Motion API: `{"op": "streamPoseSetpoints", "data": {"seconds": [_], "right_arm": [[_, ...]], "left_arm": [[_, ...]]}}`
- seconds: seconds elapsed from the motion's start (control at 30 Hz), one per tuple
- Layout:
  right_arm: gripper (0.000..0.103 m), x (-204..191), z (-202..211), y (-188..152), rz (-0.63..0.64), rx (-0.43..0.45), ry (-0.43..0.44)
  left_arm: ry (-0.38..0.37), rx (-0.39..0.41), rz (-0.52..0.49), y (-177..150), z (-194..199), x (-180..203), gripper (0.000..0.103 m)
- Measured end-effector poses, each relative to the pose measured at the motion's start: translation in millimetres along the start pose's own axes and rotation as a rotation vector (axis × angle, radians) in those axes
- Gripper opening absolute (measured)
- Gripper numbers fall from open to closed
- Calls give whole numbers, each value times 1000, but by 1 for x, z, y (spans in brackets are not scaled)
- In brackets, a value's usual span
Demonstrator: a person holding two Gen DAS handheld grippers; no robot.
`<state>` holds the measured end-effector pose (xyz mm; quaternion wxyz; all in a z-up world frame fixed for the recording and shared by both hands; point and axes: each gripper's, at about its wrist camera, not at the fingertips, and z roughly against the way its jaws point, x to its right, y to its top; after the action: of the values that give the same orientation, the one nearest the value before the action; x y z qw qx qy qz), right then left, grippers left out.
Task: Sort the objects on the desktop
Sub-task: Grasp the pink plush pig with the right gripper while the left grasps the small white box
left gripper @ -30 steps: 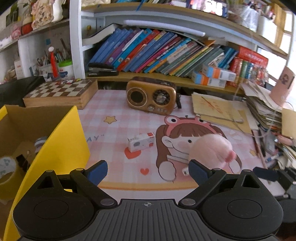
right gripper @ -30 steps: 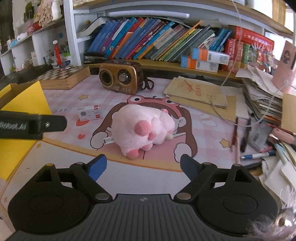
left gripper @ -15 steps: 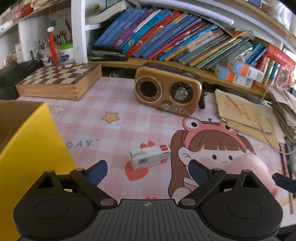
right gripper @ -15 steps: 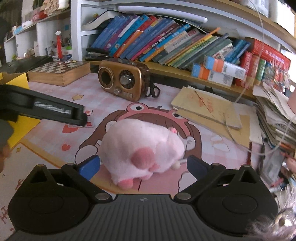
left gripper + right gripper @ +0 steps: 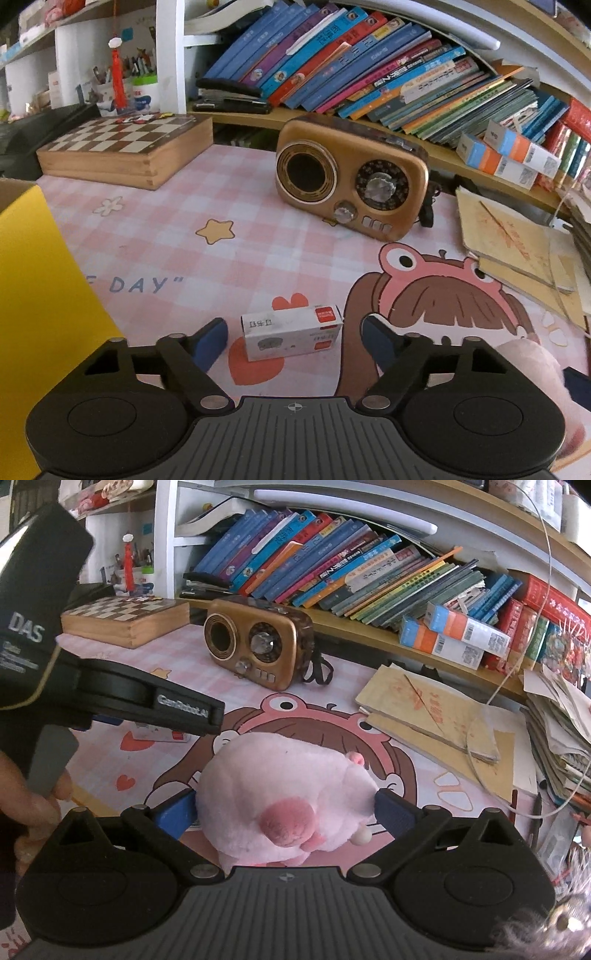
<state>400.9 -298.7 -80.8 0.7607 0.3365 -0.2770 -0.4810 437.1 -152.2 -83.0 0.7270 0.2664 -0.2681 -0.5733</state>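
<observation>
A small white box with a red end (image 5: 291, 332) lies on the pink checked desk mat (image 5: 221, 258). My left gripper (image 5: 293, 339) straddles it with its jaws closing; a gap still shows on each side of the box. A pink plush toy (image 5: 288, 794) lies on the mat's cartoon girl, and its edge shows in the left wrist view (image 5: 528, 362). My right gripper (image 5: 284, 810) stands open wide with the plush between its blue fingers (image 5: 177, 812), which sit right at the fur. In the right wrist view the left gripper's black body partly hides the small box (image 5: 166, 735).
A yellow cardboard box (image 5: 37, 295) stands at the left. A gold retro radio (image 5: 351, 177) and a wooden chessboard case (image 5: 122, 147) sit at the back under a shelf of books (image 5: 369, 74). Piled papers (image 5: 436, 709) lie at the right. A person's hand (image 5: 29, 801) holds the left gripper.
The left gripper moved forward and down over the small box, and its jaws narrowed around it. The right gripper came up to the plush with jaws wider, so the toy now lies between them.
</observation>
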Motion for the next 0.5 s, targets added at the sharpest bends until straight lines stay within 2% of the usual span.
{"op": "streamPoseSetpoints", "data": {"seconds": [0.03, 0.1, 0.27, 0.43, 0.5], "right_arm": [[103, 0, -1, 0, 4, 0, -1], [103, 0, -4, 0, 12, -3, -5], [103, -1, -9, 0, 20, -10, -7], [103, 2, -10, -1, 1, -15, 6], [99, 2, -10, -1, -1, -13, 7]], "left_arm": [[3, -3, 4, 0, -2, 0, 61], [17, 7, -3, -1, -4, 1, 55], [-14, 30, -23, -2, 5, -2, 54], [-69, 83, -39, 1, 37, -5, 54], [-95, 98, -35, 2, 52, -8, 54]]}}
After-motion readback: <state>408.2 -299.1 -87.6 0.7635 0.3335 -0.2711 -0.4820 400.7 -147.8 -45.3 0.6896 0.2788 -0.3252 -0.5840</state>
